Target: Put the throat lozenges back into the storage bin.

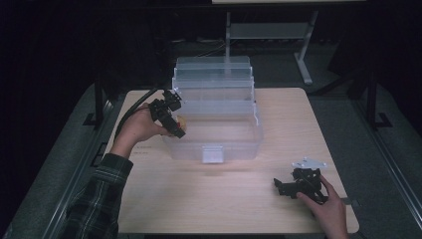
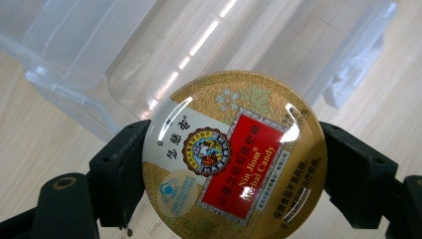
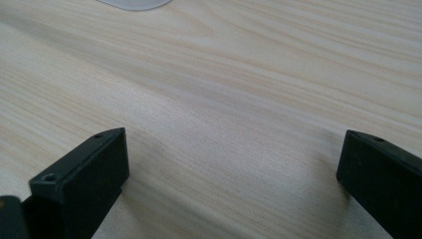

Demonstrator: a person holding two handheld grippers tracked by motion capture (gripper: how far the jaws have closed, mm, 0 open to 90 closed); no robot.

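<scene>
1. Gripping a round candy tin [image 2: 234, 154] between both jaws, left gripper [image 1: 171, 119] raised at the near left corner of the clear plastic box [image 1: 216, 117].
2. Hanging just over the box's left wall, tin face toward the gripper camera, transparent stepped trays behind it.
3. Resting low at the near right of the wooden table [image 1: 209, 194], right gripper [image 3: 231, 174] spread wide, nothing between its jaws.
4. Well apart from the box; bare wood between, table edge close on the right.

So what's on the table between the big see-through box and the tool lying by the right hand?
Nothing, just bare table between the box and right tool, seen from the high view.
</scene>
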